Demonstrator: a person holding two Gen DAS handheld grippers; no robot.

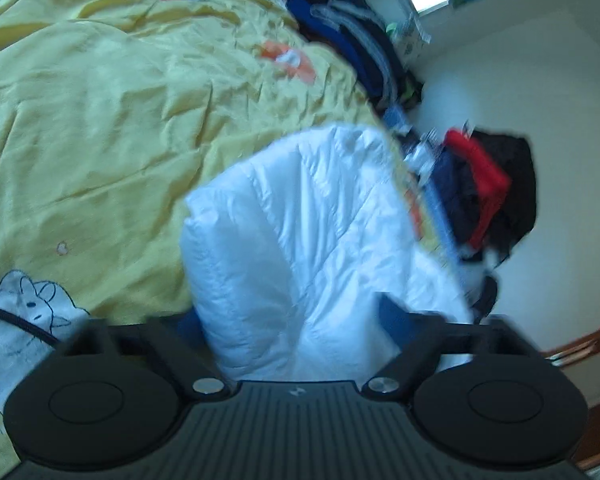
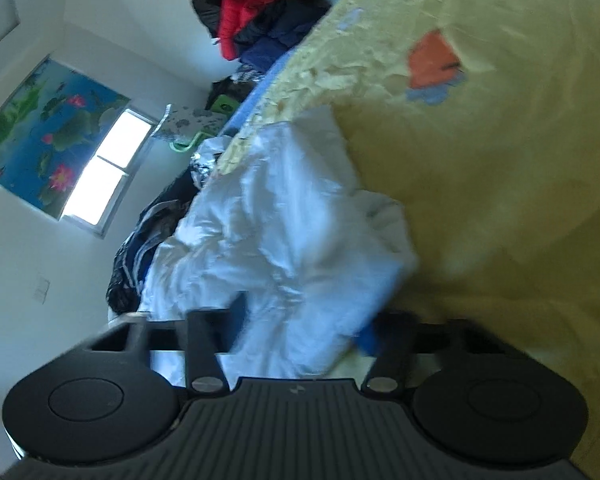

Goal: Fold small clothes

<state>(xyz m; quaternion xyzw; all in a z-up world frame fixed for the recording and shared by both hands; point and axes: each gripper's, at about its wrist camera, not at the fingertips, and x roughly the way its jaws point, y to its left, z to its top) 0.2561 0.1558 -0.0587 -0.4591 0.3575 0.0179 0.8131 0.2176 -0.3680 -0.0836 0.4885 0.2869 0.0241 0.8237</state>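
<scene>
A white quilted garment (image 1: 300, 220) lies crumpled on a yellow bedcover (image 1: 120, 120) near the bed's edge. My left gripper (image 1: 290, 316) has the garment's near end filling the gap between its blue-padded fingers (image 1: 392, 312), and both pads lie against the cloth. In the right wrist view the same white garment (image 2: 280, 220) lies bunched on the yellow bedcover (image 2: 500, 180). My right gripper (image 2: 304, 320) stands narrow, with a fold of the garment pinched between its fingers (image 2: 370, 336). Both views are blurred and tilted.
A pile of dark, blue and red clothes (image 1: 480, 184) sits past the bed's edge against a white wall, also the red jacket (image 2: 256, 12). More dark clothing (image 1: 352, 40) lines the bed's far side. A window (image 2: 100, 176) and a lotus poster (image 2: 48, 128) are on the wall.
</scene>
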